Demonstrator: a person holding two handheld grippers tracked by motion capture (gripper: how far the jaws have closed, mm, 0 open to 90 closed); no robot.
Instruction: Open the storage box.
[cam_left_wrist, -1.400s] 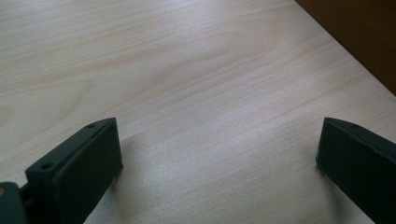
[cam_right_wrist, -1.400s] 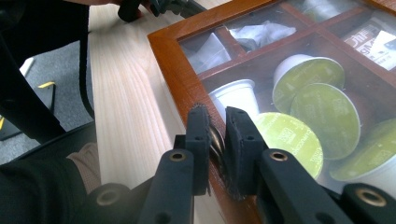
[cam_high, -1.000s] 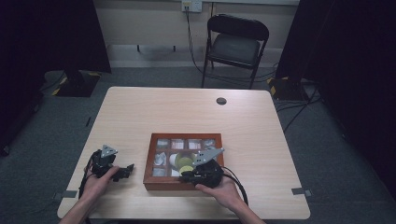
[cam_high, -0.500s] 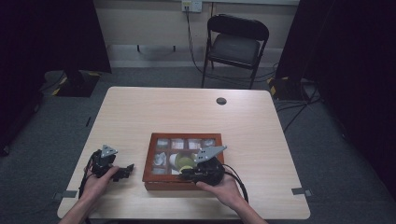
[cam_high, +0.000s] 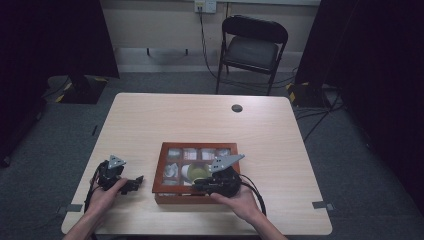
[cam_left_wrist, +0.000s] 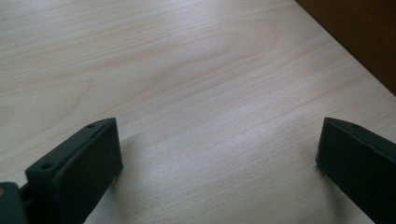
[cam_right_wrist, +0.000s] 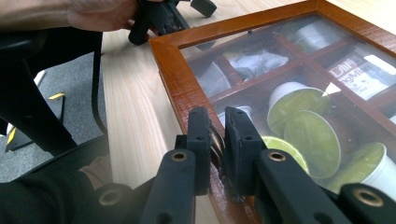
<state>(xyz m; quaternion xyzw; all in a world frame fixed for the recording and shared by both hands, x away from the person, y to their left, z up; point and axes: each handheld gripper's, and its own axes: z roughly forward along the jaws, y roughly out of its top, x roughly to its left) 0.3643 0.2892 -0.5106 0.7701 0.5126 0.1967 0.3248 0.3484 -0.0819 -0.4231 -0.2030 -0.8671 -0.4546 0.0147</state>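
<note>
At the desk's (cam_high: 280, 150) near edge we see the box (cam_right_wrist: 173, 60) — glass-lidded, pods inside. Our right hand-held gripper (cam_right_wrist: 218, 140) pinches its small metal knob (cam_right_wrist: 216, 142); the left hand-held gripper (cam_left_wrist: 217, 154) rests beside (jaws wide apart) — nothing between.

Dim room, soft overhead light, glass glare, close-ups blurry at edges

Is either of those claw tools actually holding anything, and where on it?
The right gripper is pinching the small metal knob on the front edge of the wooden box's glass lid. The left gripper is open over bare table, holding nothing.
</note>
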